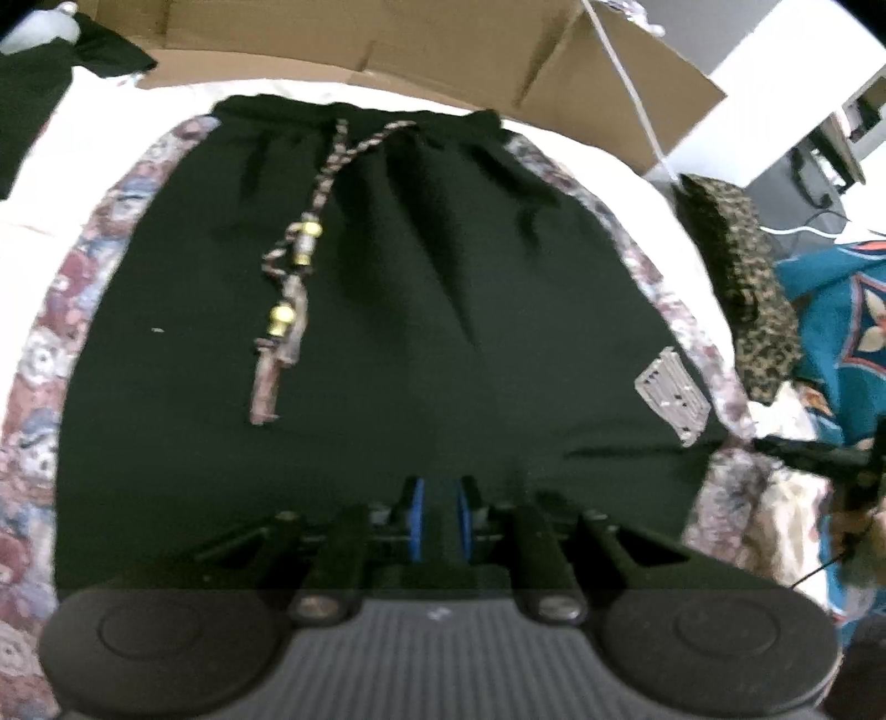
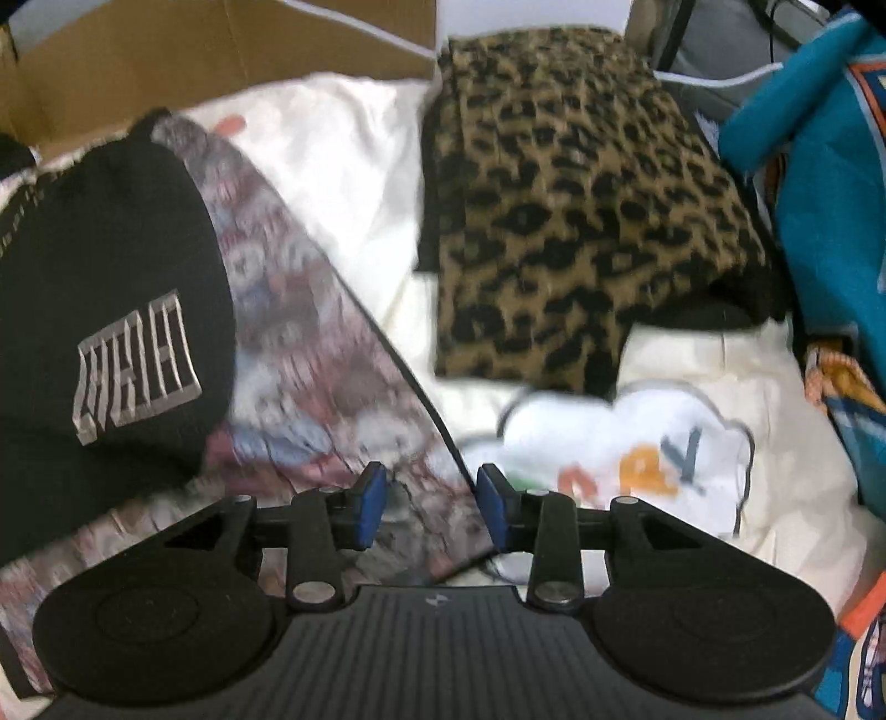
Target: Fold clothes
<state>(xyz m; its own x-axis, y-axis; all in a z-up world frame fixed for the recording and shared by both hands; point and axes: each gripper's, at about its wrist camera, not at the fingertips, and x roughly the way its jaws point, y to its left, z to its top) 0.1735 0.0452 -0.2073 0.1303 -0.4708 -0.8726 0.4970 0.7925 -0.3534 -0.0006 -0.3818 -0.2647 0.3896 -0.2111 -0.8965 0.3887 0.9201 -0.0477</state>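
Black shorts (image 1: 387, 310) with floral side stripes (image 1: 66, 288), a braided drawstring (image 1: 293, 277) and a grey logo patch (image 1: 673, 396) lie flat on a white sheet, waistband far from me. My left gripper (image 1: 441, 512) sits low over the shorts' near hem, blue pads a narrow gap apart with black cloth between them. In the right wrist view the shorts' right edge (image 2: 310, 354) and patch (image 2: 135, 368) show. My right gripper (image 2: 431, 501) is open, its pads astride the floral hem corner.
A folded leopard-print garment (image 2: 570, 221) lies right of the shorts, also in the left wrist view (image 1: 742, 277). A teal patterned cloth (image 2: 819, 221) is at the far right. Cardboard (image 1: 387, 39) stands behind the white sheet (image 2: 343, 166). A black garment (image 1: 50, 83) lies far left.
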